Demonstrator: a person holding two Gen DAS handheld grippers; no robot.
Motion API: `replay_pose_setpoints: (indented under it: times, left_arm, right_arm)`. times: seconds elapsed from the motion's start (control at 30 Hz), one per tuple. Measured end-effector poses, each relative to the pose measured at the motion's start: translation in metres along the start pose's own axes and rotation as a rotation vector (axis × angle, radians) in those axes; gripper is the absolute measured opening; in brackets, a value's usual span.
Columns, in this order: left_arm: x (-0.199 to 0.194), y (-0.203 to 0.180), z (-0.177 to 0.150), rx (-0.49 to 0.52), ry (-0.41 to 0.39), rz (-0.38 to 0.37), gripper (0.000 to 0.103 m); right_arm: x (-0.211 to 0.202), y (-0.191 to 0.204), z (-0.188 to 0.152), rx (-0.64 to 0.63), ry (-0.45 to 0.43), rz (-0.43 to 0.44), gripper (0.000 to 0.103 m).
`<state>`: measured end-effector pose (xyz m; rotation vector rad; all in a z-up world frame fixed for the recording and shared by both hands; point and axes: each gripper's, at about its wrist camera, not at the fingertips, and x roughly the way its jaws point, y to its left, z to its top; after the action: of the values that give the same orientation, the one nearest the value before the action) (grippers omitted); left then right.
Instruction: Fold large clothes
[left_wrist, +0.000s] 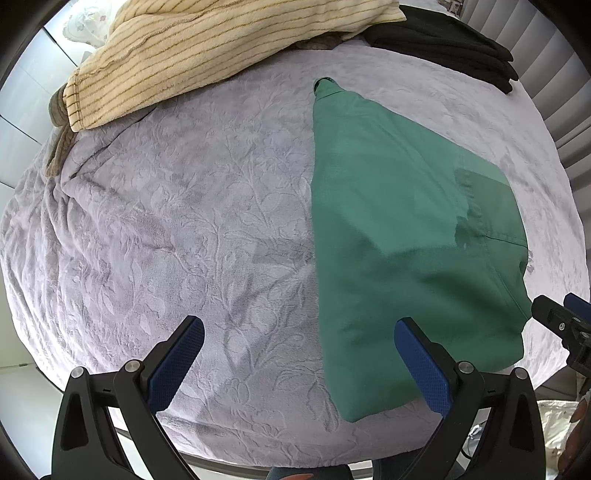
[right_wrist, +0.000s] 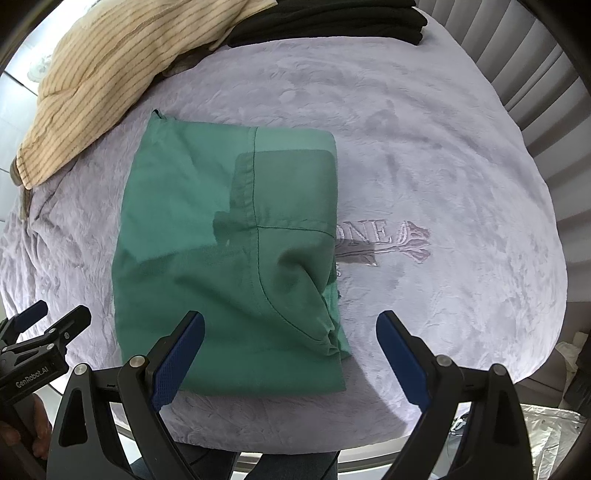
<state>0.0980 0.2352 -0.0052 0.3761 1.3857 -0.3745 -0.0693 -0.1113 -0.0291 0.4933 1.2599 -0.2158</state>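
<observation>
Embroidered lettering (right_wrist: 373, 230) on the lavender plush blanket (right_wrist: 424, 147) showed only in my right view, half under the folded green cotton garment (right_wrist: 229, 240). My left view alone showed bare blanket (left_wrist: 166, 221) stretching leftward. Both my tools, left tool (left_wrist: 299, 343) and right tool (right_wrist: 290, 338), gaped wide, holding nothing, above the garment's (left_wrist: 388, 221) near edge. A cream striped towel (left_wrist: 207, 48) and black folded clothes (left_wrist: 454, 40) crowded the far edge.

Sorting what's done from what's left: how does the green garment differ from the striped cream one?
The green garment is plain and folded into a flat rectangle; the striped cream garment is lined and lies loosely heaped. The green one sits mid-bed near both open grippers; the cream one lies at the far edge. Both rest on the lavender blanket.
</observation>
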Motion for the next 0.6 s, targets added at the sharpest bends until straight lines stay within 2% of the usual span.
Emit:
replay_pose_setpoints:
  times: [0.6]
  left_arm:
    - [0.0026, -0.0002, -0.0008, 0.005, 0.009, 0.003, 0.103]
  right_arm:
    - [0.0025, 0.0022, -0.0005, 0.001, 0.012, 0.005, 0.095]
